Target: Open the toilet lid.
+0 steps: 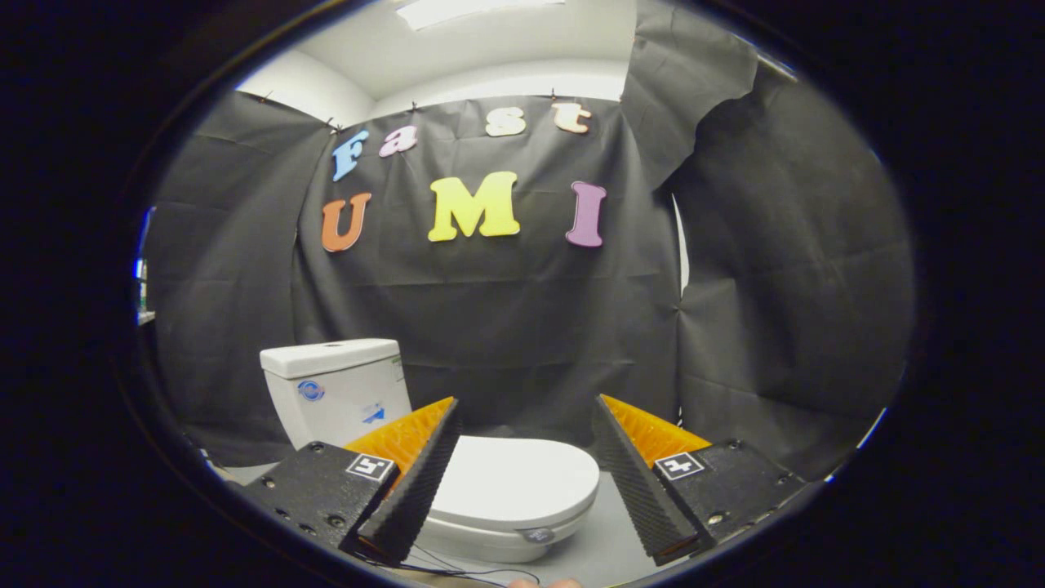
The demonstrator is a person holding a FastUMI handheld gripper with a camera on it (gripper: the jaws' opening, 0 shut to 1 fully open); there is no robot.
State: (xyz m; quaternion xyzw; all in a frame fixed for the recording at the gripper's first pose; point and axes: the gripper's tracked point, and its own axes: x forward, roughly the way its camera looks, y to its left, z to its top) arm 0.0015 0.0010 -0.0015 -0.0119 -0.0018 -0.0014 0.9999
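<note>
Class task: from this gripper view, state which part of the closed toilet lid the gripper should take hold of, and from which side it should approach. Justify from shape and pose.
Probably the lid's rounded front rim, farthest from the tank. The lid lies flat and shut, presumably hinged at the tank end. The open gripper should come in from the front, low, one finger under the overhanging lip.

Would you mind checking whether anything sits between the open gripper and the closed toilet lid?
Nothing visible does. The gripper is open, and the closed toilet lid lies bare between and just beyond its fingers. The tank stands behind the lid, where it would swing up.
</note>
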